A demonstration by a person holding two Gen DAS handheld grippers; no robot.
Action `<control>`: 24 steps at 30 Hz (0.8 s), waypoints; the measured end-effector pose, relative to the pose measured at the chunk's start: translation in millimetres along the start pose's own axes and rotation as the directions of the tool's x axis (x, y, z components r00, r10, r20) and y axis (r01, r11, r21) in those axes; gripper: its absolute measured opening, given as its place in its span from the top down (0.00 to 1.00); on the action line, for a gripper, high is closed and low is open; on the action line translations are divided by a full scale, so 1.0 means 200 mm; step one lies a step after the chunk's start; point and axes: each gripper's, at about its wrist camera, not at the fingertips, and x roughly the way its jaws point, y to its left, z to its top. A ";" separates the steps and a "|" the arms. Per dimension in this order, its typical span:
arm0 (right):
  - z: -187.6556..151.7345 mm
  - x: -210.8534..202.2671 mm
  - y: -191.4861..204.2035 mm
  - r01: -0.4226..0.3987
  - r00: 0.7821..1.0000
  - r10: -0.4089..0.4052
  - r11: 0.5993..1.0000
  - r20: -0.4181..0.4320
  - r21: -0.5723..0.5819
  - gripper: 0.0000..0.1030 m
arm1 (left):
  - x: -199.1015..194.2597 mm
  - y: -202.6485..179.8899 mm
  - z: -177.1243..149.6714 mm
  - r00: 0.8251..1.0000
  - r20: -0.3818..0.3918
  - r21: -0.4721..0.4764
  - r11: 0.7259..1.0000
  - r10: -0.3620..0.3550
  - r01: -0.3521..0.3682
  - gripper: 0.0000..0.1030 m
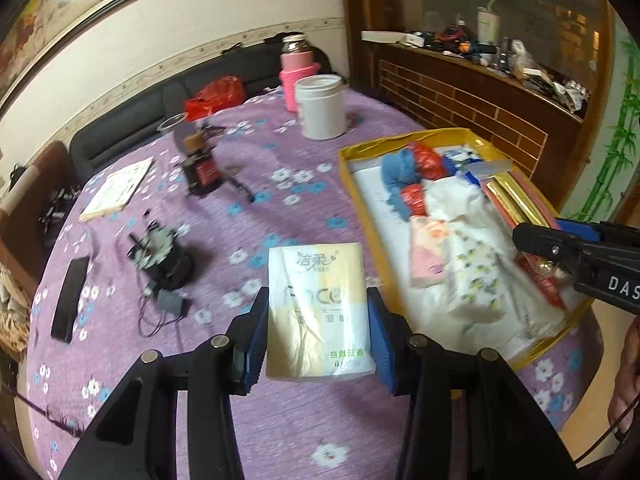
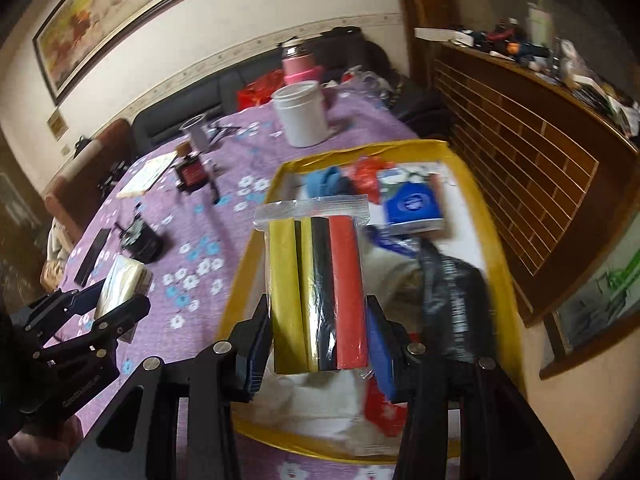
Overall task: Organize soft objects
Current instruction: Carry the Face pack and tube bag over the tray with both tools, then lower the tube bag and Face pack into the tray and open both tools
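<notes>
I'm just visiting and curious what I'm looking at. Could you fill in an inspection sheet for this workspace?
Surface: round table, purple floral cloth.
Job's things: tissue pack; zip bag of coloured rolls; yellow tray piled with soft items.
Clutter: white jar, pink flask, black remote.
Grippers: left tool shut on tissue pack; right tool shut on zip bag.
Cables: thin black wire.
Surroundings: dark sofa, framed painting, wooden cabinet.

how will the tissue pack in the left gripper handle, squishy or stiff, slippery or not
Probably squishy: the tissue pack is soft paper in film, so the left gripper likely dents it. Its glossy, wrinkled wrap may be a bit slippery. It looks light for its size, sticking out past the pads without visibly sagging.
</notes>
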 end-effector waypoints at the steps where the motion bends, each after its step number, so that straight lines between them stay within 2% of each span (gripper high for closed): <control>1: 0.00 -0.01 -0.03 0.005 1.000 -0.005 1.000 0.000 0.010 0.54 | 0.00 -0.03 0.01 1.000 0.002 0.007 1.000 -0.008 0.008 0.57; 8: 0.02 -0.04 -0.16 0.035 0.999 -0.035 0.999 -0.001 0.035 0.54 | 0.03 -0.21 0.08 0.997 0.012 0.041 0.996 -0.081 0.080 0.57; 14: 0.04 -0.06 -0.25 0.054 0.999 -0.054 0.998 -0.001 0.033 0.54 | 0.09 -0.28 0.12 0.982 -0.003 0.001 0.982 -0.187 0.187 0.57; 24: 0.07 0.05 -0.31 0.043 0.997 -0.042 0.999 -0.070 0.015 0.54 | 0.25 -0.46 0.17 0.983 -0.050 0.042 0.983 -0.175 0.178 0.57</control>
